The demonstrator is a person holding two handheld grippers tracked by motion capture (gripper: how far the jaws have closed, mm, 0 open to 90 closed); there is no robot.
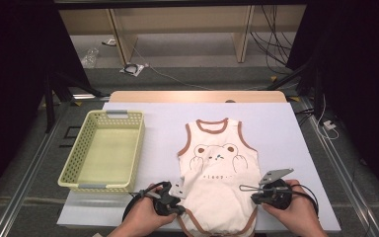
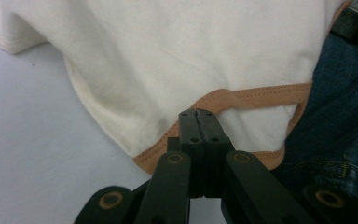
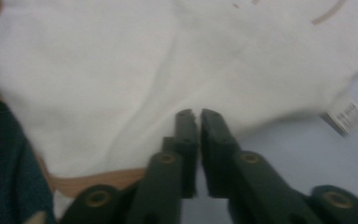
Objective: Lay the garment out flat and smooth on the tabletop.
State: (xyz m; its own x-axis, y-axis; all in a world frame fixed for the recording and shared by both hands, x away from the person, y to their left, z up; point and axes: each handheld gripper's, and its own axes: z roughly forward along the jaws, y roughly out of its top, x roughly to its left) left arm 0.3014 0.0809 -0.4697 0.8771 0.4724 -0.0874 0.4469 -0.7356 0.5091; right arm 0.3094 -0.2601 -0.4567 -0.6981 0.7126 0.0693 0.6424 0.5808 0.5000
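Baby bodysuit [image 1: 217,173] lies flat on the white table cover [image 1: 286,133], neck end away from me, crotch end hanging just over the near edge at my lap. Green basket [image 1: 103,148] sits well apart to its left

Handling: thin cotton knit, light, fully limp, no stiffness at all. It will drape and fold wherever I lift it, so one pinch point just drags the rest. Not slippery, not fragile. Best hold is the tan binding along the leg openings, since it's thicker and stitched, so the pads won't slide off

My left gripper [image 2: 199,114] is clamped together right on that tan binding [image 2: 242,99] at the near left leg opening; the trim runs into the tips, looks pinched

My right gripper [image 3: 195,114] sits at the near right edge, jaws nearly together with a thin slit between them. View is blurred, so I can't tell if cloth is actually caught; the white fabric lies just ahead of the tips, care label [image 3: 347,114] off to the side
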